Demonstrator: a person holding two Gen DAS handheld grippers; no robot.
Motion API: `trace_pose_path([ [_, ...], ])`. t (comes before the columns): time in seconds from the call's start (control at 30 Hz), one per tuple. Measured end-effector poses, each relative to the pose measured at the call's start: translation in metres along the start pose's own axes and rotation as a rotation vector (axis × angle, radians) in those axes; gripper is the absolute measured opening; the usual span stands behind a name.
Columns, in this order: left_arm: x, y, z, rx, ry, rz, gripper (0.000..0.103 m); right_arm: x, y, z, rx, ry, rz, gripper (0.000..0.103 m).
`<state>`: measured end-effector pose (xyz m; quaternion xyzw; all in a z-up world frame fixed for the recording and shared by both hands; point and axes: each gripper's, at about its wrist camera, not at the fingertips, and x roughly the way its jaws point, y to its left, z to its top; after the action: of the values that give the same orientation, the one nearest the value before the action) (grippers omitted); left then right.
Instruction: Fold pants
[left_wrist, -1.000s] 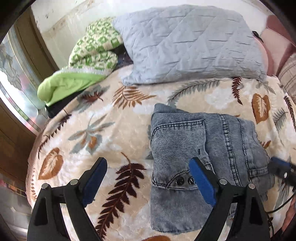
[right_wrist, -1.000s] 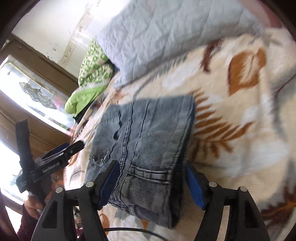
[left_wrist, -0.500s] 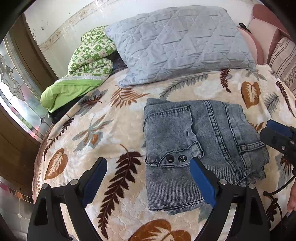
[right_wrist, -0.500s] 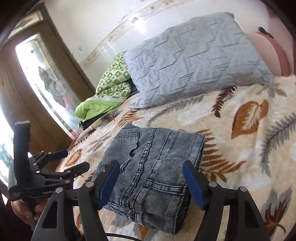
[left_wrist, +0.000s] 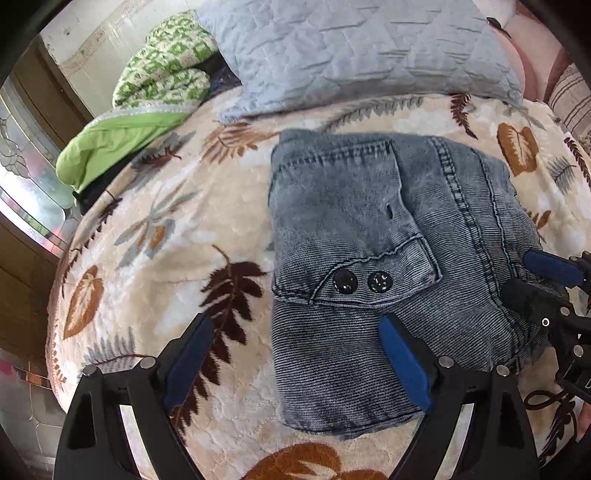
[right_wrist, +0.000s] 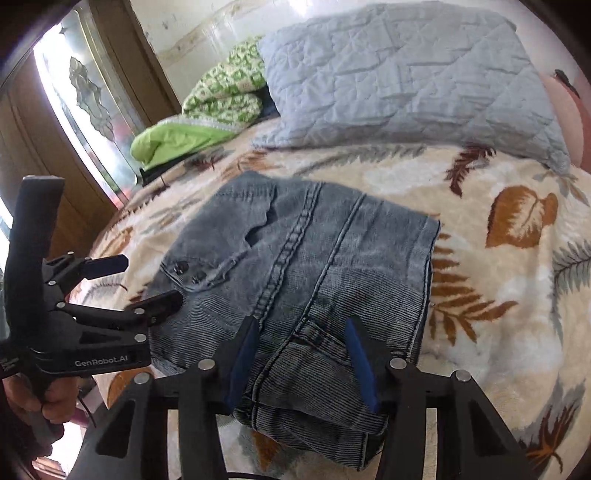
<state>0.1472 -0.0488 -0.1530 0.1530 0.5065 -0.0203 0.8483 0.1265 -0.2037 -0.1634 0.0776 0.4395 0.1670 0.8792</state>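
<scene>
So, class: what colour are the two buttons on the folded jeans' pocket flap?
Black and glossy. The buttons on the jeans show best in the left wrist view.

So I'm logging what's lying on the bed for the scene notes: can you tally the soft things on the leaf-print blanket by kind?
Folded jeans: 1
Grey quilted pillow: 1
Green patterned quilt: 1
Pink pillow: 1, mostly hidden
Striped cushion: 1, at the frame edge
Total: 5
</scene>
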Motion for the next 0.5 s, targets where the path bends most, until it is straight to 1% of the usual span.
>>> trace_pose_path([
  [0.1,0.009,-0.003,0.000,0.019,0.007,-0.002,0.093,0.013,-0.005,-0.002,0.019,0.052,0.000,0.052],
  [0.2,0.016,-0.004,0.001,0.041,0.012,0.013,0.098,0.020,-0.003,-0.004,-0.004,0.064,-0.014,0.052],
  [0.27,0.021,-0.001,0.001,0.032,0.023,0.002,0.101,0.022,-0.006,-0.005,0.003,0.068,-0.007,0.052],
  [0.33,0.023,0.004,0.001,-0.001,0.046,-0.020,0.102,0.024,-0.008,-0.004,0.017,0.067,0.008,0.052],
  [0.4,0.019,0.006,0.002,-0.017,0.060,-0.025,0.101,0.022,-0.009,-0.005,0.028,0.057,0.014,0.052],
  [0.5,0.002,0.011,0.000,-0.043,0.043,-0.045,0.101,0.013,-0.005,-0.006,0.028,0.021,-0.003,0.052],
])
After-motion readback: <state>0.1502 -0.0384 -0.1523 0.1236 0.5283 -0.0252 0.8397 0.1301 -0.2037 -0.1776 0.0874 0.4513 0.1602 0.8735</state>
